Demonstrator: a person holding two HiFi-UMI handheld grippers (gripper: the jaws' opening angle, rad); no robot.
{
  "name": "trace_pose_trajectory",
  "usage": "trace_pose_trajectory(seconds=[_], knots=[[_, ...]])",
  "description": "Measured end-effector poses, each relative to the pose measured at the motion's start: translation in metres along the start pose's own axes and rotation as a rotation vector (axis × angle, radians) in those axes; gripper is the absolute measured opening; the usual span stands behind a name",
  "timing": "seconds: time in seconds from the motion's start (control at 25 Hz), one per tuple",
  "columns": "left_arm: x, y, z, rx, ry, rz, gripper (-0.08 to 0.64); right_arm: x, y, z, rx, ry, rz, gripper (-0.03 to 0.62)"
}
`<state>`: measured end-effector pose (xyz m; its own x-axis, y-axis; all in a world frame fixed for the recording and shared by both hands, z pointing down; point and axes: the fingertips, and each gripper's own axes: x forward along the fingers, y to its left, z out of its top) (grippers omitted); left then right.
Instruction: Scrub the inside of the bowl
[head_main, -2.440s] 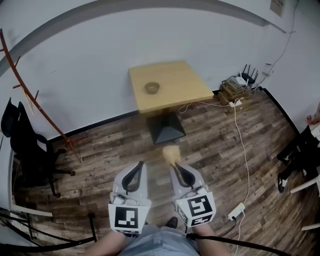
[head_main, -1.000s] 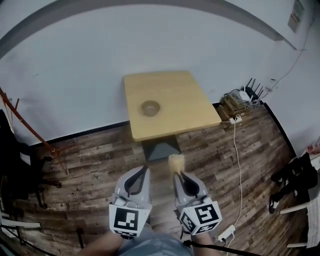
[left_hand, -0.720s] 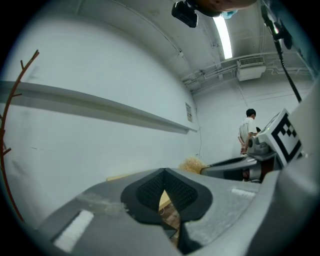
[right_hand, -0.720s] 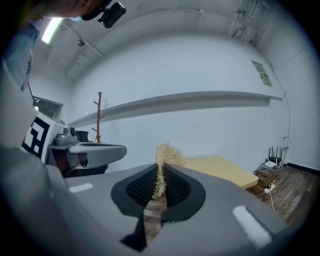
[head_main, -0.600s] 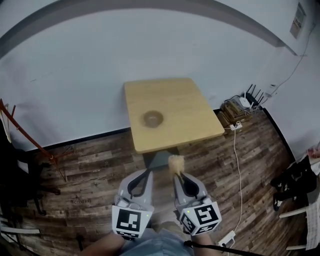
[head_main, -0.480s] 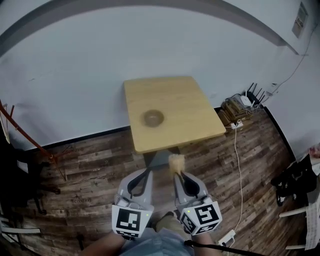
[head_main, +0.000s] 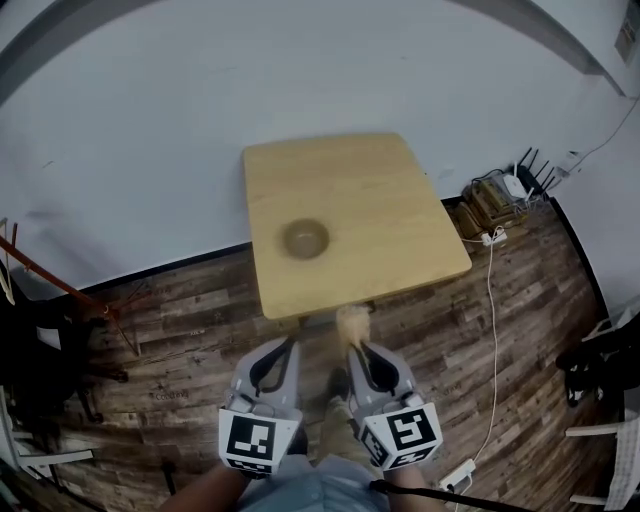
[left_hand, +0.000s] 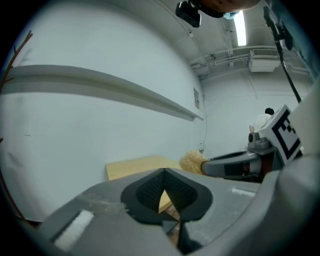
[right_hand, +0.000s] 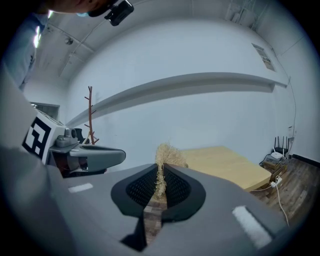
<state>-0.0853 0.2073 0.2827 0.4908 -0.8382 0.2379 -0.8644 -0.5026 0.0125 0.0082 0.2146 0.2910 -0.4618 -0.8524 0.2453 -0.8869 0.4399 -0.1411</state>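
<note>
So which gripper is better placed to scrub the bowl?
Right. The right gripper holds the scrubber; the left gripper is shut and empty. The bowl sits ahead on the table.

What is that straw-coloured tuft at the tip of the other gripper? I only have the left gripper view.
Observer: A fibrous scrubber. The right gripper view shows the right gripper shut on it, with the tuft sticking out past the tips.
Operator: Is there a bowl on the table? I see only a bare corner.
Observer: Yes. The head view shows a bowl on the table, left of its middle.
Operator: Are the grippers over it?
Observer: No. In the head view the left gripper and the right gripper are above the wooden floor, short of the table's near edge.
</note>
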Motion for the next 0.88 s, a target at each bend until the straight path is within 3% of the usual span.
trace_pose_trajectory(seconds=[0.52,0.88], knots=[[0.122,0.038,0.013,0.013,0.109,0.147,0.020,0.104,-0.112,0.033,0.059,0.019,0.140,0.026],[0.152,0.069,0.056,0.016,0.060,0.238,0.020,0.161,-0.116,0.084,0.014,-0.030,0.251,0.027]])
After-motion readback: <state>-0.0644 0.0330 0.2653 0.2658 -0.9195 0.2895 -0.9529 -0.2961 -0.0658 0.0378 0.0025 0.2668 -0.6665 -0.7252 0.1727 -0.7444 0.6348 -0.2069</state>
